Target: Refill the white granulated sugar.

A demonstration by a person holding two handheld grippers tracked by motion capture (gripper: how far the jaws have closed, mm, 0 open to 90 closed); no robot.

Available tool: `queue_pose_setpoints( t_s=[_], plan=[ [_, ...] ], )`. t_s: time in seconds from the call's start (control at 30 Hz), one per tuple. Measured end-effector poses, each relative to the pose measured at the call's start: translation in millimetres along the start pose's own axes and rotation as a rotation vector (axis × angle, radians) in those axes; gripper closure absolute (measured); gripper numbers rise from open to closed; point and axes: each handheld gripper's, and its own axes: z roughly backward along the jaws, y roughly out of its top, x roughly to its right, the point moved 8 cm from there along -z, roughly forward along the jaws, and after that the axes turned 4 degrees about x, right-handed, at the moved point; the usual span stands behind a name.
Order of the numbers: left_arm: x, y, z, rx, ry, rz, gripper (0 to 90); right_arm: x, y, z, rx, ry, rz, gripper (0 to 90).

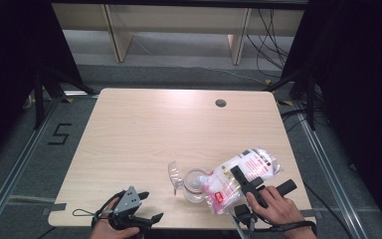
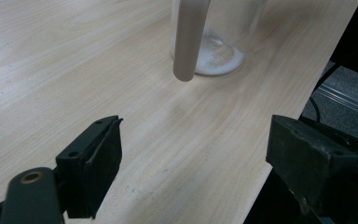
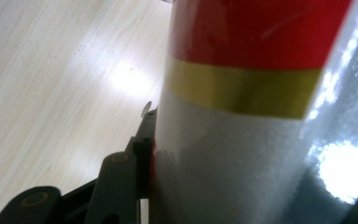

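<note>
Near the desk's front-right corner, right claw (image 1: 248,183) clamps a soft, slippery bag (image 1: 243,177) of white granules, tipped over a clear pitcher (image 1: 193,185). Probably shifts and sags; grip mid-body. Left claw (image 1: 129,209) open, empty, by the front edge.

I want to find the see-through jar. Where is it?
In the high view the clear jar stands near the table's front edge, right of the middle, just under the mouth of the tilted white bag held by the right gripper.
</note>
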Motion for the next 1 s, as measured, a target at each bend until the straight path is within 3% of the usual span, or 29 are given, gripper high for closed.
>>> queue_pose_setpoints(
  t_s=[0.2, 0.3, 0.5, 0.63, 0.67, 0.7, 0.77, 0.8, 0.83, 0.9, 0.93, 0.97, 1.0],
  plan=[
    [0.0, 0.3, 0.3, 0.002, 0.004, 0.006, 17.9, 0.8, -0.6, 1.4, -0.004, -0.012, -0.008, 57.6],
    [-1.3, 0.8, 1.5, -0.006, 0.002, -0.012, 17.9, 1.6, -0.9, 2.4, -0.006, -0.011, -0.009, 57.7],
    [-0.1, 0.5, 0.7, -0.001, 0.005, 0.009, 17.9, 3.4, 0.2, 3.1, -0.004, -0.019, 0.0, 57.9],
    [-0.4, 0.9, 1.3, -0.002, 0.001, 0.003, 17.9, 5.1, 1.0, 2.8, 0.001, -0.02, 0.012, 58.0],
    [-0.2, 1.2, 1.4, 0.001, 0.006, 0.008, 17.9, 7.1, 0.5, 2.3, 0.001, -0.008, 0.052, 58.0],
    [-0.1, 1.3, 1.4, 0.003, 0.006, 0.01, 17.9, 7.4, 0.4, 2.5, -0.001, -0.004, 0.057, 58.0],
    [-0.1, 1.0, 1.1, 0.002, 0.002, 0.009, 17.9, 5.9, 0.6, 2.6, -0.004, -0.002, 0.043, 58.1],
    [-2.9, -0.7, 2.2, -0.022, 0.01, -0.014, 17.9, 4.5, 0.7, 3.0, -0.012, -0.002, 0.017, 58.1],
    [0.1, 0.7, 0.5, 0.003, 0.005, 0.016, 17.9, 7.0, 0.6, 2.3, -0.003, -0.002, 0.063, 58.1],
    [-0.6, 0.3, 1.1, -0.003, 0.007, 0.007, 17.9, 6.2, 1.7, 1.6, 0.005, -0.003, 0.048, 58.2],
    [-1.0, 0.4, 1.3, -0.004, 0.007, 0.001, 17.9, 8.8, 0.6, 2.3, -0.006, 0.003, 0.094, 58.2],
    [-1.5, 0.1, 1.6, -0.009, 0.006, -0.002, 17.9, 7.4, 1.8, 1.5, 0.003, -0.003, 0.068, 58.2],
    [-3.1, -0.6, 1.9, -0.018, 0.01, -0.016, 17.9, 7.5, 2.0, 1.5, 0.003, -0.001, 0.072, 58.3]
  ],
)
